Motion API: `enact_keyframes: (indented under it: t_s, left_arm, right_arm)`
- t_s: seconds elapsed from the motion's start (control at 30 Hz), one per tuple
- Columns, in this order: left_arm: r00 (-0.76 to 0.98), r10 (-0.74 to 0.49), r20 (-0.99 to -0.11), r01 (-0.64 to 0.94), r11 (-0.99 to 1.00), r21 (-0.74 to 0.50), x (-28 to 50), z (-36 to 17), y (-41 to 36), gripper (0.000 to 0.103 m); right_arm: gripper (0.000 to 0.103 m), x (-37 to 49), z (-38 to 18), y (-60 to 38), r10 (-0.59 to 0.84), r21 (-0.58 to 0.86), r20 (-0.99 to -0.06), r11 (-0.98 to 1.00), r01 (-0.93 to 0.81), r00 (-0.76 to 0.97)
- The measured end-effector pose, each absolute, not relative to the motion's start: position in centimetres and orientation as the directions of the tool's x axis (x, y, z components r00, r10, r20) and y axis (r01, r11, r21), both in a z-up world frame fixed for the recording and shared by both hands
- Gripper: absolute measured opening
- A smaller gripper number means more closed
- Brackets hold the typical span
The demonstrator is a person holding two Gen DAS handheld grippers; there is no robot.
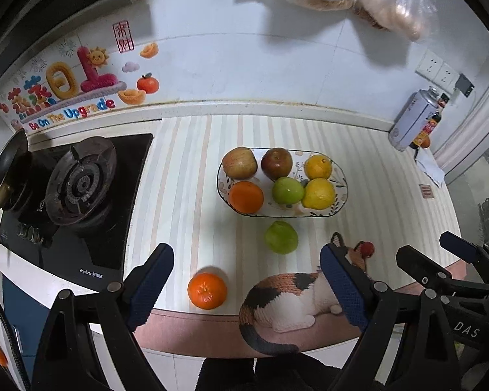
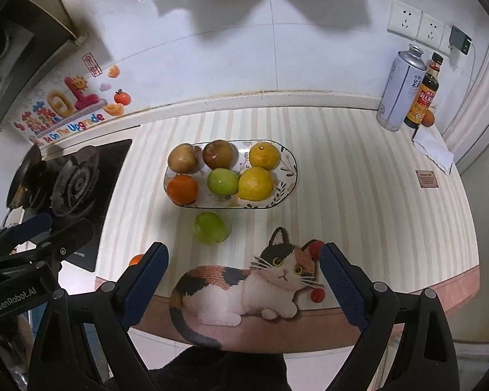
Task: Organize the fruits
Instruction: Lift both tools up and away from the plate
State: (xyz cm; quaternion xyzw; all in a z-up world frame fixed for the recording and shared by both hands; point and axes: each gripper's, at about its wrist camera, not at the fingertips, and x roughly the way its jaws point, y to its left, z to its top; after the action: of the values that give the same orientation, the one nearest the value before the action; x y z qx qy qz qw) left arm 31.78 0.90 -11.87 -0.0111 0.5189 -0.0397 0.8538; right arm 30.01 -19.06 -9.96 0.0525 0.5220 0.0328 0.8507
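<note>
Judging by the layout, stood well past halfway: 6 fruits already sat on the oval plate, 2 remained loose on the striped worktop. On the plate, back row: a tan apple, a dark red apple, a yellow citrus. Front row: an orange, a green apple, a second yellow citrus, all packed close and touching neighbours. Left outside: a second green apple, just in front of the plate's near rim, and a small orange with its dimpled stem end up, nearer the worktop's front edge beside the printed cat. Looked smooth, round and firm, likely prone to rolling if nudged. Little free room showed on the plate, so probably needed stacking or a tighter fit. Left gripper hung above the near edge with jaws spread wide and nothing between them; right gripper likewise, jaws apart and empty over the cat print.
</note>
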Motion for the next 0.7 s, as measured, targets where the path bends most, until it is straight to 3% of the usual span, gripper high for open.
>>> enact_keyframes:
  t_s: [0.53,0.57,0.6,0.7]
  left_arm:
    - [0.449,-0.104,-0.887,0.044,0.995,-0.095,30.4,-11.4,1.0,0.092]
    - [0.445,-0.098,-0.89,0.039,0.995,-0.091,30.7,-11.7,1.1,0.094]
    - [0.439,-0.087,-0.894,0.032,0.996,-0.081,31.0,-12.2,1.3,0.102]
    - [0.427,-0.046,-0.903,0.004,0.999,-0.049,31.9,-13.9,2.2,0.103]
  right_arm:
    - [0.096,28.8,-9.9,-19.5,0.15,0.185,-0.882,0.982,0.036,0.447]
    - [0.096,29.2,-10.2,-19.5,0.151,0.187,-0.884,0.982,0.039,0.442]
    - [0.096,29.6,-10.7,-19.5,0.148,0.185,-0.886,0.982,0.043,0.439]
    - [0.096,31.2,-12.5,-19.3,0.154,0.189,-0.896,0.981,0.045,0.417]
